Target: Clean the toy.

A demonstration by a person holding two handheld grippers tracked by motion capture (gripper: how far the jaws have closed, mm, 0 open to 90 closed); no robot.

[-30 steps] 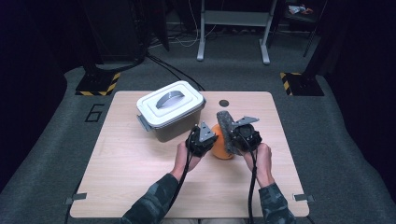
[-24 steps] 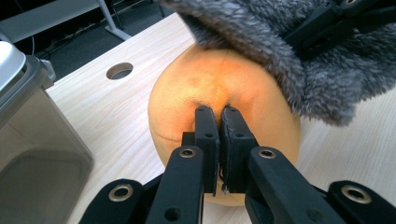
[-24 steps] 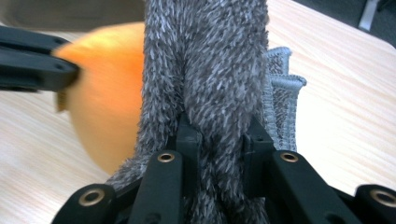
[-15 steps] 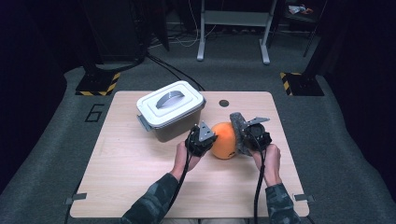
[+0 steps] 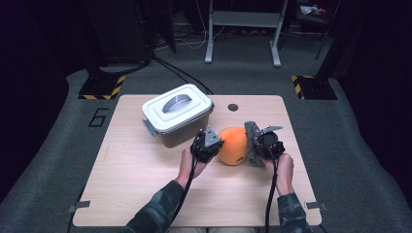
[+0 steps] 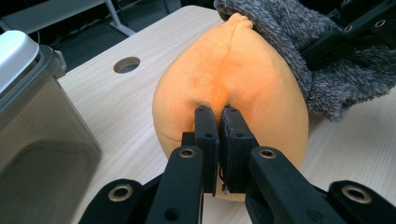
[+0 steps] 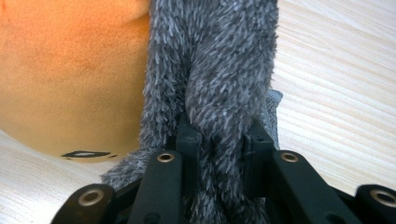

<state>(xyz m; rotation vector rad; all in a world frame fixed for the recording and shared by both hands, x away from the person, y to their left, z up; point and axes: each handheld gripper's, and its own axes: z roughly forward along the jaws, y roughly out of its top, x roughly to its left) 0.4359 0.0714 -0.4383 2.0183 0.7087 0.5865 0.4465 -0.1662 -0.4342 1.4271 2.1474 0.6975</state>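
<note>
From above, your left gripper (image 5: 210, 143) and right gripper (image 5: 262, 143) are flanking the orange plush (image 5: 233, 145) on the table (image 5: 136, 184), beside the lidded grey bin (image 5: 177, 114). In the left gripper view, your closed jaws are pinching its orange fabric (image 6: 233, 74). In the right gripper view, yours are clamping its grey fur (image 7: 219, 70).

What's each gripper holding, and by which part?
Left gripper pinches the orange plush by a fold of its skin. Right gripper clamps the grey fleece near its edge.
</note>
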